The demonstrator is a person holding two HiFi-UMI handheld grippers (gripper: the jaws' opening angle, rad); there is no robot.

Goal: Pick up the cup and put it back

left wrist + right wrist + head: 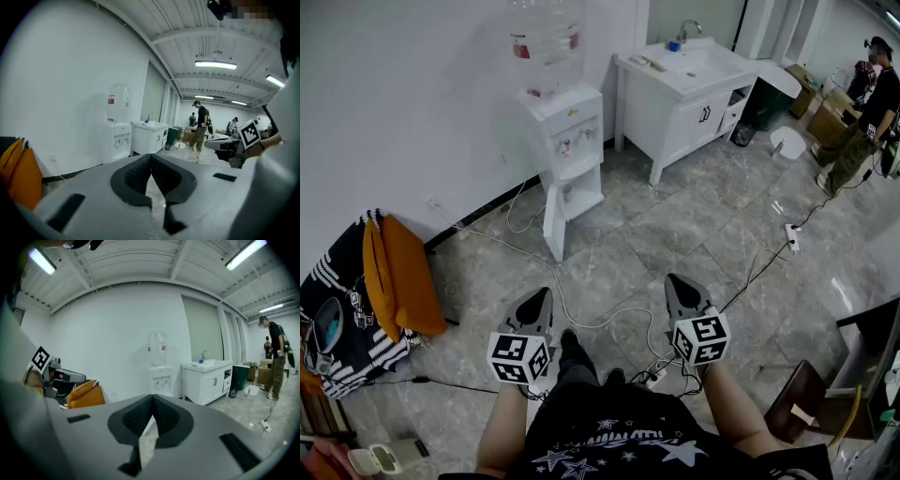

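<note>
The task looks not yet begun: neither gripper holds a cup, and both hang over the floor, well apart from the dispenser (pixel 565 131) and the sink cabinet (pixel 680 108). A small blue thing (pixel 673 44) by the tap may be the cup; we cannot tell. Our left gripper (pixel 546 293) and right gripper (pixel 671 279) have their jaws closed tip to tip, empty, touching nothing.

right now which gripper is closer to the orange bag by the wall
Left. In the head view the left gripper hangs a short way to the right of the orange bag. The right gripper is farther right still, beyond the left one.
</note>
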